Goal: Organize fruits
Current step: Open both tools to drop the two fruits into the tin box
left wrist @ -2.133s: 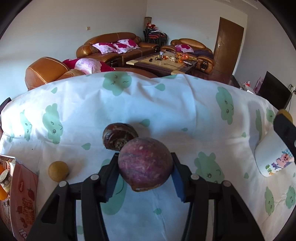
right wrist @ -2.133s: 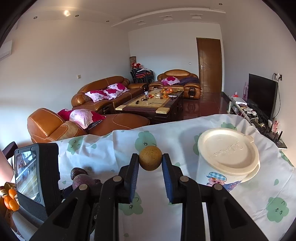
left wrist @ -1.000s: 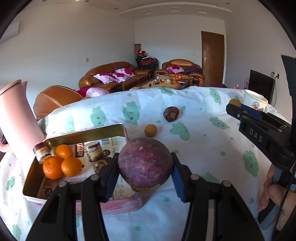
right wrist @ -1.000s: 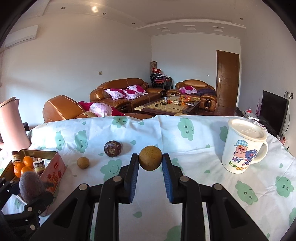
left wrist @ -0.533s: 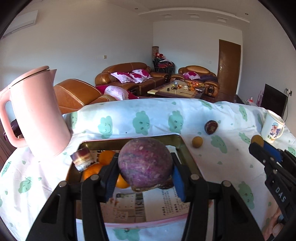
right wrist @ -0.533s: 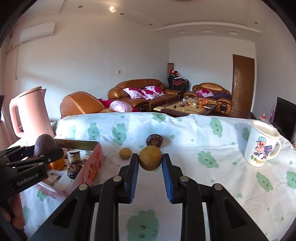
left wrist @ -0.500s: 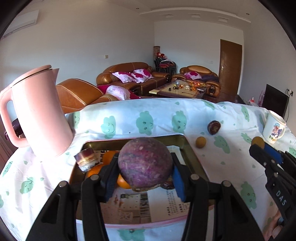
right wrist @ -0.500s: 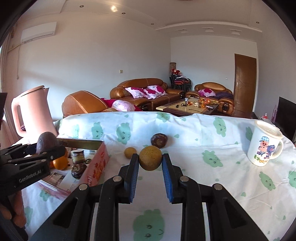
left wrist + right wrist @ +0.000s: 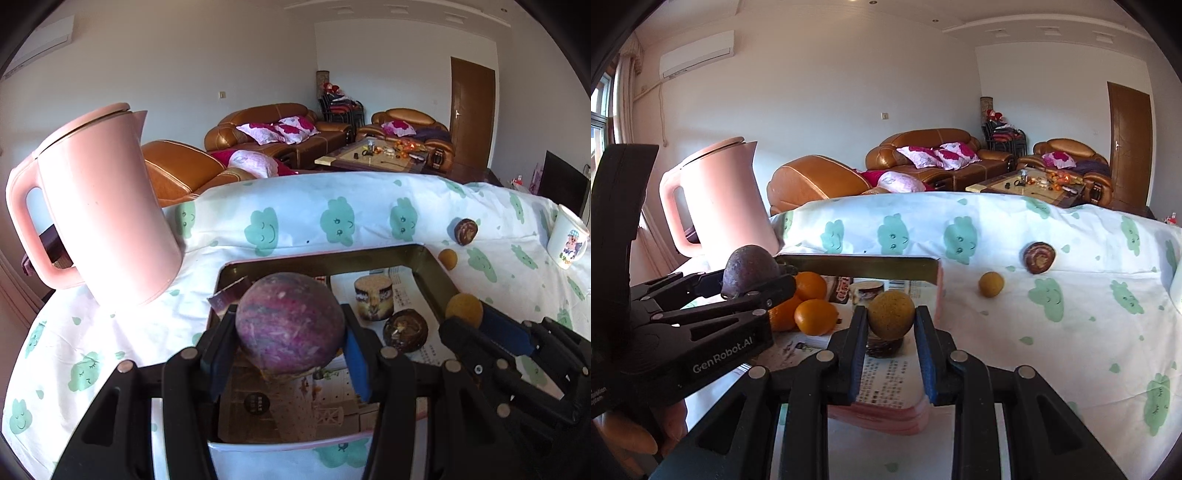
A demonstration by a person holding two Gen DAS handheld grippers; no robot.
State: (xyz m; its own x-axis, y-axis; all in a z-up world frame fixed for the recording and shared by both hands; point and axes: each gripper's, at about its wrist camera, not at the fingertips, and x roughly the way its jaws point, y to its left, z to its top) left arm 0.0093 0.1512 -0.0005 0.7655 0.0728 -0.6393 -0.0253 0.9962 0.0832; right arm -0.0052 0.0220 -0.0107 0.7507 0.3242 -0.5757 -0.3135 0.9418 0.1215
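Both grippers are loaded over the open tin box (image 9: 432, 275) on the desk (image 9: 295, 225). The left gripper (image 9: 291, 345) is clamped on a big purple passion fruit (image 9: 290, 326), and the right gripper (image 9: 891, 328) pinches a small yellow-brown fruit (image 9: 891, 319). Oranges (image 9: 815, 316) sit inside the box, with two more fruits (image 9: 991, 284) lying out on the cloud-print cloth.

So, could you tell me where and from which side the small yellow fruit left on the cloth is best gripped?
Grip the yellow fruit across its widest middle, coming from above. It is round, so any axis works, and it lies free on the cloth, apart from the brown fruit and beside the box. Keep the tongs clear of the box wall.
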